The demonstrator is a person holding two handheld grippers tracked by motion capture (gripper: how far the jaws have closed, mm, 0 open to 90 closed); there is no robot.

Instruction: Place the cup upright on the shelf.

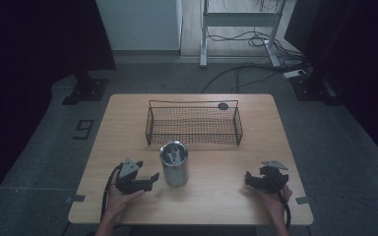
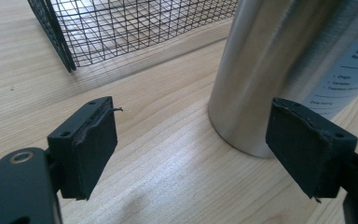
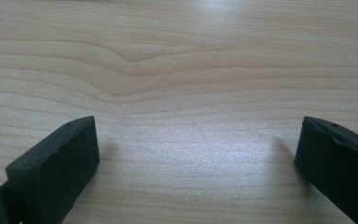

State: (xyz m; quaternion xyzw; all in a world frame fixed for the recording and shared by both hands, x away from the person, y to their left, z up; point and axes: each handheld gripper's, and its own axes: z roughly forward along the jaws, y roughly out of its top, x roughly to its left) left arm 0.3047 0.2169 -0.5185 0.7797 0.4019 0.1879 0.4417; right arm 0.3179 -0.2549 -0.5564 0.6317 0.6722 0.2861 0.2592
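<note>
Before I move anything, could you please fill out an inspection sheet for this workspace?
Surface: light wooden table, nothing spilled.
Job's things: shiny upright metal canister standing in front of the black wire mesh basket; basket looks empty.
Clutter: small dark round disc by the basket's far rim.
Grippers: left gripper beside the canister, jaws apart, not touching it; right gripper open over bare wood.
Cables: black cables on the floor behind.
Surroundings: grey floor, white frame legs, dark curtains.
</note>
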